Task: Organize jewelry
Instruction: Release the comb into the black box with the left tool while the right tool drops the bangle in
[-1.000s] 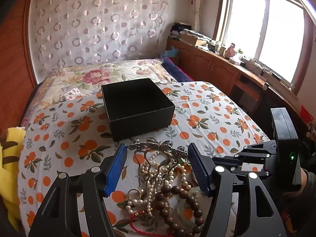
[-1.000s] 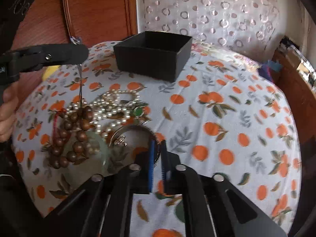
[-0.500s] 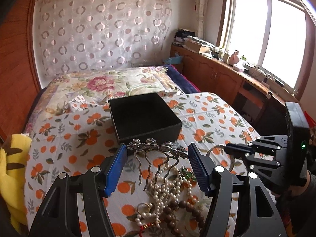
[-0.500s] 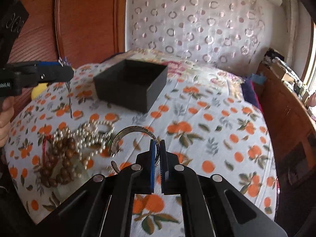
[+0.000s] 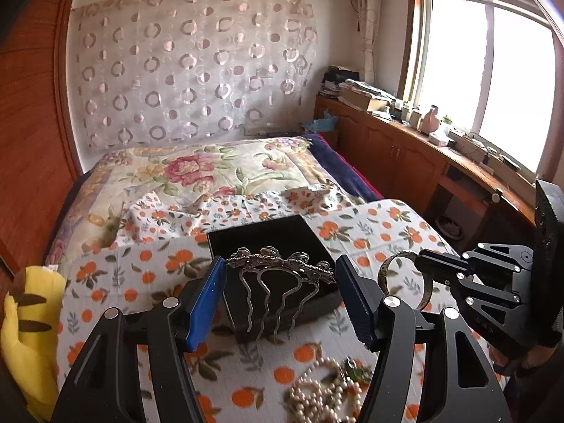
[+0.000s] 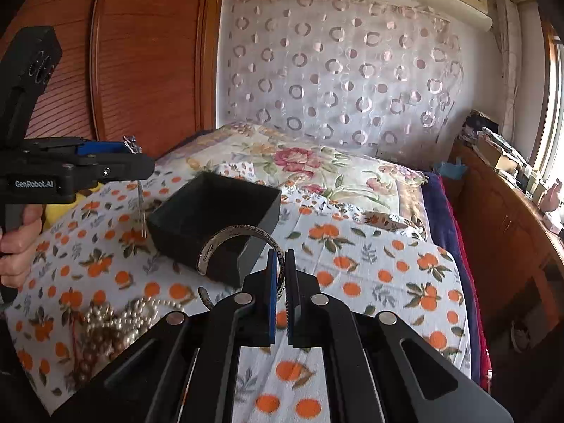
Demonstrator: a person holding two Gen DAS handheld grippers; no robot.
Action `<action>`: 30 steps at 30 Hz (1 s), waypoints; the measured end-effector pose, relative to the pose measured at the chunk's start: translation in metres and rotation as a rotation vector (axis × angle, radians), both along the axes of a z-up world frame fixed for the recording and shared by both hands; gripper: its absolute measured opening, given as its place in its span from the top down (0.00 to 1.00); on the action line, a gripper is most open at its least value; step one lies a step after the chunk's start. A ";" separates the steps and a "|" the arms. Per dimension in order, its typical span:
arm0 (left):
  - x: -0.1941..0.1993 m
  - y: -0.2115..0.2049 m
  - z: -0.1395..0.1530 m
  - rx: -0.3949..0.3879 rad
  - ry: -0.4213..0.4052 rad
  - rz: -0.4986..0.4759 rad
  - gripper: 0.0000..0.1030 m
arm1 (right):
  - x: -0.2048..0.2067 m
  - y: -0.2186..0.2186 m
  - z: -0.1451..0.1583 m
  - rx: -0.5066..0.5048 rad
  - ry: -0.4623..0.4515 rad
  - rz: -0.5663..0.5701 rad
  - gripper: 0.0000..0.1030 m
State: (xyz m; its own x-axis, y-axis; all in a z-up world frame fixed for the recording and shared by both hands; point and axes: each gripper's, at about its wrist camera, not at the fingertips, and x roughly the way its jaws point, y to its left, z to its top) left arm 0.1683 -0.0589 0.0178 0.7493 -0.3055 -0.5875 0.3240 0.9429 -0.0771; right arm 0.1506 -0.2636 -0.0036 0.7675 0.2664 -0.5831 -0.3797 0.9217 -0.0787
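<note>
My left gripper [image 5: 280, 275] is shut on a silver hair comb [image 5: 278, 264], held by its ends across the jaws, prongs hanging down in front of the open black box [image 5: 246, 238]. My right gripper [image 6: 281, 264] is shut on a silver bangle [image 6: 218, 239], held in the air just short of the black box [image 6: 211, 211]. The bangle [image 5: 387, 268] and right gripper also show at the right of the left wrist view. The left gripper [image 6: 105, 157] with the comb [image 6: 132, 144] shows at the left of the right wrist view.
A heap of pearl and wooden bead necklaces [image 6: 105, 320] lies on the orange-print cloth [image 6: 370, 271] below the grippers; it also shows in the left wrist view [image 5: 324, 387]. A yellow plush [image 5: 24, 328] lies at the bed's left edge. Wooden cabinets [image 5: 405, 155] stand to the right.
Both grippers rose from the jewelry heap and moved toward the black box, the left carrying the hair comb, the right carrying the bangle.
</note>
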 end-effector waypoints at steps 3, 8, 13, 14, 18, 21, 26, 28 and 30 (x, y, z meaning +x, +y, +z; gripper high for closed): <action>0.014 -0.001 0.000 -0.004 0.014 0.004 0.41 | 0.009 0.002 0.002 -0.001 -0.004 -0.009 0.95; 0.035 -0.004 -0.007 0.008 0.042 0.017 0.41 | 0.019 0.004 0.001 -0.004 -0.005 -0.020 0.95; 0.051 -0.006 -0.027 0.017 0.097 0.025 0.41 | 0.024 0.006 -0.002 -0.006 0.002 -0.019 0.95; 0.053 -0.006 -0.031 0.016 0.107 0.025 0.41 | 0.026 0.007 -0.002 -0.007 0.004 -0.018 0.95; 0.059 -0.008 -0.041 0.022 0.128 0.028 0.41 | 0.029 0.012 -0.003 -0.009 0.006 -0.013 0.95; 0.063 -0.010 -0.041 0.022 0.121 0.025 0.35 | 0.032 0.015 -0.004 -0.013 0.006 -0.010 0.95; 0.058 -0.005 -0.029 0.000 0.086 0.037 0.29 | 0.036 0.022 -0.005 -0.019 0.005 0.001 0.95; 0.051 0.002 -0.024 0.001 0.069 0.049 0.29 | 0.038 0.024 -0.006 -0.019 0.003 0.007 0.95; 0.043 0.010 -0.020 -0.002 0.050 0.060 0.29 | 0.041 0.028 -0.006 -0.020 0.002 0.014 0.95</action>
State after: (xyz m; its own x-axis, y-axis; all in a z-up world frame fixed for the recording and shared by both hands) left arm 0.2109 -0.0487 -0.0022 0.7361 -0.2623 -0.6240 0.2627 0.9603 -0.0939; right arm 0.1920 -0.2354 -0.0101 0.7625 0.2656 -0.5900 -0.3932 0.9144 -0.0966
